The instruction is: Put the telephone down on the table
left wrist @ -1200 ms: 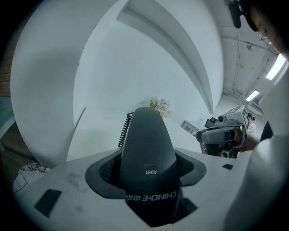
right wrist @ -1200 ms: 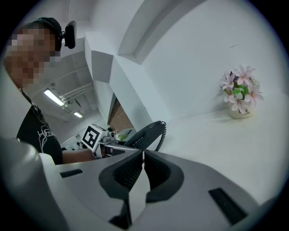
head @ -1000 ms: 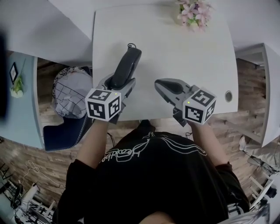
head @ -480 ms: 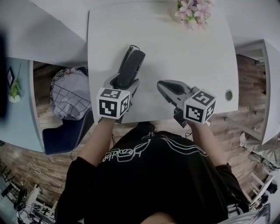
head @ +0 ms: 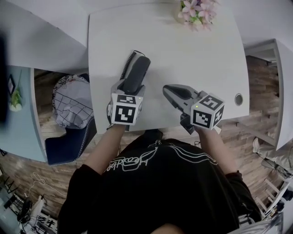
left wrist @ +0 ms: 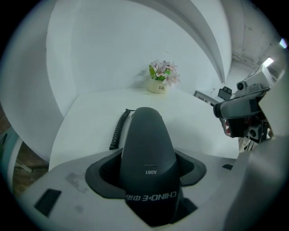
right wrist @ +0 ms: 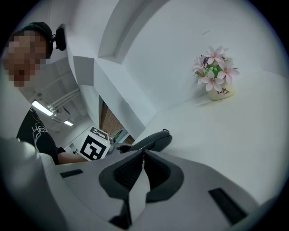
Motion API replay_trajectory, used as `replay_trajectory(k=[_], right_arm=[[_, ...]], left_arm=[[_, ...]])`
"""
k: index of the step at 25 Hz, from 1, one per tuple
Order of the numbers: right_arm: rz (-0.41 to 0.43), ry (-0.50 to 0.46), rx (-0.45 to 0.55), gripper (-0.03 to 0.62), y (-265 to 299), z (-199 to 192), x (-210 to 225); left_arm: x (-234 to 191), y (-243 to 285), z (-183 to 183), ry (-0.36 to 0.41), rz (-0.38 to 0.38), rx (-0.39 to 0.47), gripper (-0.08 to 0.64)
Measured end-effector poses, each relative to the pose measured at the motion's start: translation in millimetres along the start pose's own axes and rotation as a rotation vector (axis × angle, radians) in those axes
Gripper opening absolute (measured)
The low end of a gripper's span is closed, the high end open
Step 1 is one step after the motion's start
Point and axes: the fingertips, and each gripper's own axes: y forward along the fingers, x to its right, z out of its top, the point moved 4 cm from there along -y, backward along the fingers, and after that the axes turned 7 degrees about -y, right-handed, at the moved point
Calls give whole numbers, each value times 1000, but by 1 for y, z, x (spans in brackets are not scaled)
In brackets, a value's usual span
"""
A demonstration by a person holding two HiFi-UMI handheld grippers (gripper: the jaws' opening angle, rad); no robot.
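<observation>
Left gripper [head: 129, 86] sits at centre-left of the head view, and its jaws are spread wide and clamped on the near end of the dark telephone handset [head: 137, 73]. In the left gripper view the handset [left wrist: 146, 140] fills the gap between both pads, with its far end pointing up the frame toward the flower pot [left wrist: 159, 81]. The coiled cord [left wrist: 118, 131] trails off its left side onto the white table [head: 192, 59]. The handset lies over the table's left half; whether its far tip touches the surface, I cannot tell.

Over to the right gripper [head: 170, 90], just right of centre, near the table's lower edge and apart from the handset. In its own view the jaws [right wrist: 143, 155] are pressed together with nothing between them. The flower pot [head: 198, 11] stands at the top edge of the table, well apart from both grippers.
</observation>
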Motion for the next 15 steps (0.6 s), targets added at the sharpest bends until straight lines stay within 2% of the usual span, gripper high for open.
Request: replay_trajectory(k=[6,12,15], right_arm=[[0,15,15,40,-9,-5,2],[-7,96,71,40,-24,-8,7],[-14,98,76,40,-30,-10,8]], left_arm=[[0,6,-7,55,58,-35,285],[0,8,-7,54,77,-24,286],[-3,8,-7,60,89,-12,298]])
